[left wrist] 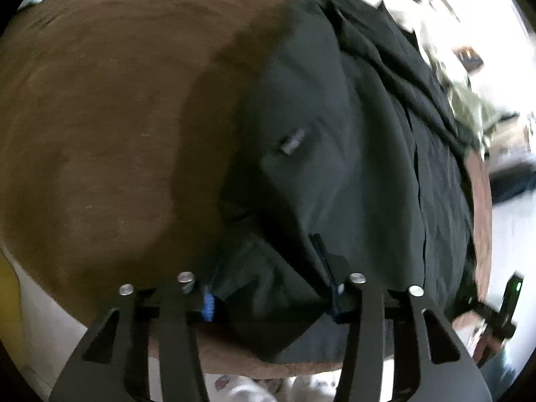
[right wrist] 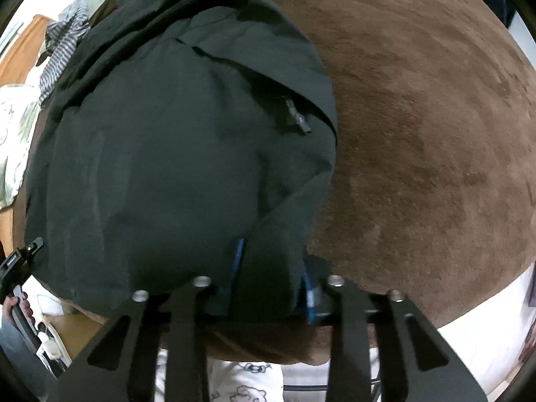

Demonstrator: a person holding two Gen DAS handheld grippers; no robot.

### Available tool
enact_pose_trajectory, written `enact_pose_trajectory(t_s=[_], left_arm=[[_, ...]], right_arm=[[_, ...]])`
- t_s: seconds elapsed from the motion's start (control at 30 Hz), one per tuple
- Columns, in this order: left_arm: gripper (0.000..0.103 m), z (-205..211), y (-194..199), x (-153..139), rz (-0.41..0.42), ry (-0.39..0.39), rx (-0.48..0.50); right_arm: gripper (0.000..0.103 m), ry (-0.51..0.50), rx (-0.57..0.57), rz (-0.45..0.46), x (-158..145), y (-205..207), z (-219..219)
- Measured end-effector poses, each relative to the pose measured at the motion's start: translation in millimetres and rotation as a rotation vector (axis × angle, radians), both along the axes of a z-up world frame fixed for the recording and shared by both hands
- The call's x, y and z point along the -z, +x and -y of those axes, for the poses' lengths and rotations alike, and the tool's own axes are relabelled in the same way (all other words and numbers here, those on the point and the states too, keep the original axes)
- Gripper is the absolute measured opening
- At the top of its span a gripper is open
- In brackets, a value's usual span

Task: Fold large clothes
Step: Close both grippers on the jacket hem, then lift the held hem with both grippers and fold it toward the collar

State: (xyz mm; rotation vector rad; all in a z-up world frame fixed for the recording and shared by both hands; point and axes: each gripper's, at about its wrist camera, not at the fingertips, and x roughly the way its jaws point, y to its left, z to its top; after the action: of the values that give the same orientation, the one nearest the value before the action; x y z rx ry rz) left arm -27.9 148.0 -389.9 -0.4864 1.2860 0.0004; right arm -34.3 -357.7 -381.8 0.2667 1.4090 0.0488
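Note:
A large dark green-black garment (left wrist: 335, 134) lies spread on a brown plush surface (left wrist: 100, 117), with a zip pull (left wrist: 291, 142) showing on it. My left gripper (left wrist: 273, 301) points steeply down at the near hem, and its blue-padded fingertips (left wrist: 207, 301) pinch a bunch of the fabric. In the right wrist view the same garment (right wrist: 167, 150) fills the left half and the brown surface (right wrist: 418, 117) the right. My right gripper (right wrist: 273, 288) is shut on the near corner of the garment, with fabric gathered between its blue pads (right wrist: 310, 298).
A striped cloth (right wrist: 60, 43) and pale patterned bedding (right wrist: 16, 140) lie beyond the garment's far left. The other gripper shows at the edge of each view (left wrist: 499, 308) (right wrist: 16, 268), with a hand (right wrist: 20, 305) on its handle. The brown surface's near edge (right wrist: 268, 351) drops off just below the fingers.

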Motion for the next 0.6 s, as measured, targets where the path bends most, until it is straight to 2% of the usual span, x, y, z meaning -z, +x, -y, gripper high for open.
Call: enact_pose_trajectory(t_s=[0.07, 0.1, 0.2, 0.37, 0.6], left_arm=[[0.03, 3, 4, 0, -0.007, -0.018, 0.026], [0.027, 4, 5, -1, -0.007, -0.034, 0.027], [0.027, 7, 8, -10, 0.019, -0.086, 0.035], [0.026, 15, 8, -36, 0.062, -0.121, 0.037], [0.023, 8, 12, -71, 0.104, -0.189, -0.058]], right_arm=[[0.012, 0.023, 0.016, 0.001, -2, 3, 2], [0.011, 0.043, 0.028, 0.003, -4, 4, 3], [0.009, 0.08, 0.048, 0.009, -11, 4, 8], [0.009, 0.133, 0.081, 0.023, -35, 4, 18], [0.008, 0.176, 0.1, 0.077, -75, 10, 23]])
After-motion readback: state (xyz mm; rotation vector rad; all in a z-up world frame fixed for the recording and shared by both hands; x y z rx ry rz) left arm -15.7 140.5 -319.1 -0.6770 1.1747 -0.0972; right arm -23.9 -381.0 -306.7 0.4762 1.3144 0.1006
